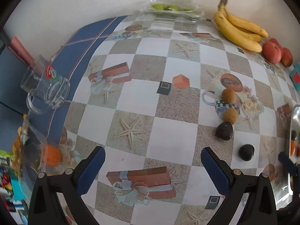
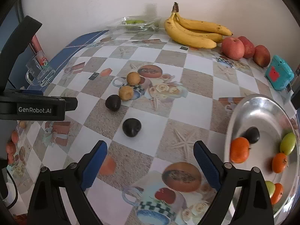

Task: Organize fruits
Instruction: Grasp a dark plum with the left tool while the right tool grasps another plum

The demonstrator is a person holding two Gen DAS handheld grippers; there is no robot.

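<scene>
Two dark plums (image 2: 131, 127) (image 2: 113, 102) and two brown kiwis (image 2: 126, 93) (image 2: 133, 78) lie in a line mid-table; they also show in the left wrist view (image 1: 246, 152) (image 1: 224, 131) (image 1: 230, 115) (image 1: 229, 95). A metal bowl (image 2: 243, 110) at the right holds oranges (image 2: 239, 150), a green fruit (image 2: 287, 143) and a dark plum (image 2: 252, 135). My right gripper (image 2: 150, 161) is open and empty, just short of the nearest plum. My left gripper (image 1: 152, 163) is open and empty over bare tablecloth, left of the plums.
Bananas (image 2: 193, 31) and red apples (image 2: 233, 47) lie along the back wall, with a glass dish of green fruit (image 2: 139, 23). A glass mug (image 1: 46, 87) stands at the left edge, and a clear bag holding an orange (image 1: 52, 155) beside it. A teal box (image 2: 278, 75) sits at the right.
</scene>
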